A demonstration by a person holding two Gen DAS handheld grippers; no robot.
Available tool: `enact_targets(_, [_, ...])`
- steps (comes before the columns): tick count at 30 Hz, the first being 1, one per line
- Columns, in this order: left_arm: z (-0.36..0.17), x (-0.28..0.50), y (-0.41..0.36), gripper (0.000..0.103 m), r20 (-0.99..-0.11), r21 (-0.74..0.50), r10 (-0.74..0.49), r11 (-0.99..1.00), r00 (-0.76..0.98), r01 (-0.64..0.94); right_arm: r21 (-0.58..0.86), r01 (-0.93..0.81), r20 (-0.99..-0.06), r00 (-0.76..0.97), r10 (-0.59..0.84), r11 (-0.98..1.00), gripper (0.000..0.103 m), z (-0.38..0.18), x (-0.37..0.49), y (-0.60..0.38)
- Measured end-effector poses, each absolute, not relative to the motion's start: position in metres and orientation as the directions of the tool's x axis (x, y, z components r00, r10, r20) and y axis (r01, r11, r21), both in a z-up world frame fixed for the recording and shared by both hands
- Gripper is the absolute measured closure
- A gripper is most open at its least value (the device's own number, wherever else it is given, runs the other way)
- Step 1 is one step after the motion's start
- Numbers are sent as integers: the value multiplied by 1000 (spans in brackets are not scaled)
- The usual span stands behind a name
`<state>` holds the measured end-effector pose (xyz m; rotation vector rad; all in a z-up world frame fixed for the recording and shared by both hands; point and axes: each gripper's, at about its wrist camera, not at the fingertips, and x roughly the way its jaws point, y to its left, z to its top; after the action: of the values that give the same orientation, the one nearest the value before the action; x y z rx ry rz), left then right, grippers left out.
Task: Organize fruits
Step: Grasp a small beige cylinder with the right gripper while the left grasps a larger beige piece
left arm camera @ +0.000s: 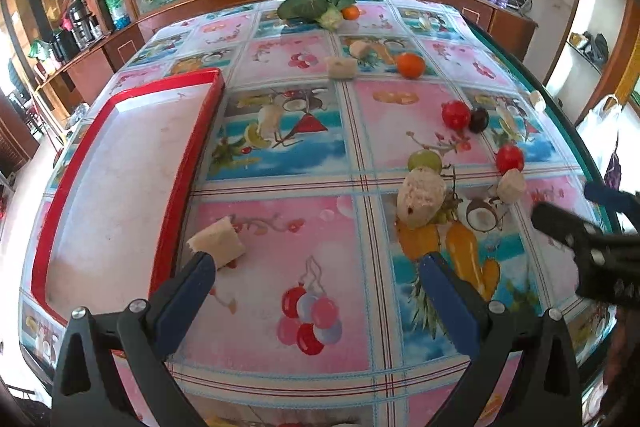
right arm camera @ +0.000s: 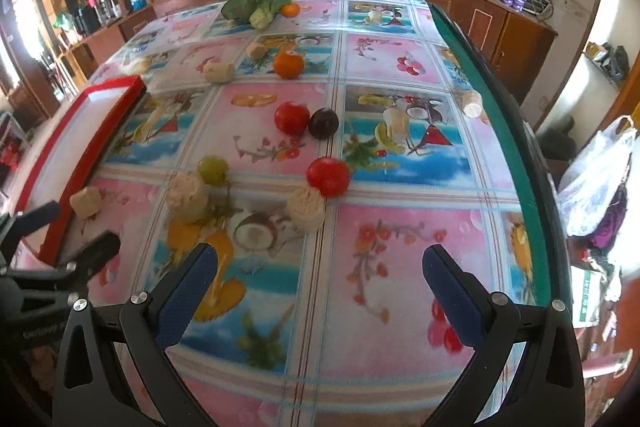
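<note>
Both grippers — left gripper (left arm camera: 316, 267) and right gripper (right arm camera: 320, 263) — hover with fingers spread wide, grasping nothing; fruits (right arm camera: 328, 175) lie scattered on the surface (right arm camera: 400, 227), outside the red tray (left arm camera: 120, 167).

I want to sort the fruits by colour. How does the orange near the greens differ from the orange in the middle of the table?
The far orange touches the greens and looks smaller; the middle orange stands alone and looks bigger, though it is also nearer the camera. Both are round, orange and lie on the table.
</note>
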<state>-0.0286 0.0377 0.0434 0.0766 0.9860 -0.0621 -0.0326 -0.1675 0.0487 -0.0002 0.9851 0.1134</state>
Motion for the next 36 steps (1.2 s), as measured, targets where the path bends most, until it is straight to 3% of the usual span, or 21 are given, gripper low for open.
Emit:
enact_targets(2, [42, -27, 37, 0, -841, 34, -23, 995, 540, 95, 60, -107, -834, 540, 108, 992, 0, 45, -24, -168])
enact_targets(5, [40, -24, 36, 0, -849, 28, -28, 995, 528, 98, 51, -136, -842, 527, 116, 989, 9, 37, -10, -163])
enact_targets(7, [41, -22, 34, 0, -849, 27, -32, 994, 527, 105, 49, -149, -853, 509, 119, 988, 19, 31, -3, -160])
enact_targets(9, [41, -20, 32, 0, -848, 31, -34, 993, 529, 113, 65, -158, -867, 481, 134, 985, 38, 24, 3, -160])
enact_targets(13, [41, -14, 25, 0, -852, 28, -43, 991, 522, 128, 73, -164, -876, 461, 142, 984, 54, 15, 8, -161])
enact_targets(17, [39, -6, 16, 0, -862, 10, -68, 988, 502, 152, 73, -190, -870, 469, 156, 979, 77, 15, 8, -162])
enact_targets(23, [36, 8, -3, 1, -871, -20, -121, 977, 477, 212, 69, -186, -857, 492, 154, 980, 78, 21, 3, -170])
enact_targets(27, [25, 22, -14, 16, -893, -46, -152, 967, 423, 249, 85, -163, -855, 495, 156, 983, 78, 24, -5, -183])
enact_targets(34, [16, 32, -21, 64, -893, -51, -171, 958, 416, 283, 100, -150, -854, 495, 163, 984, 78, 22, -14, -190])
enact_targets(36, [17, 32, -17, 67, -892, -78, -190, 958, 410, 274, 107, -147, -853, 494, 167, 983, 78, 21, -15, -192])
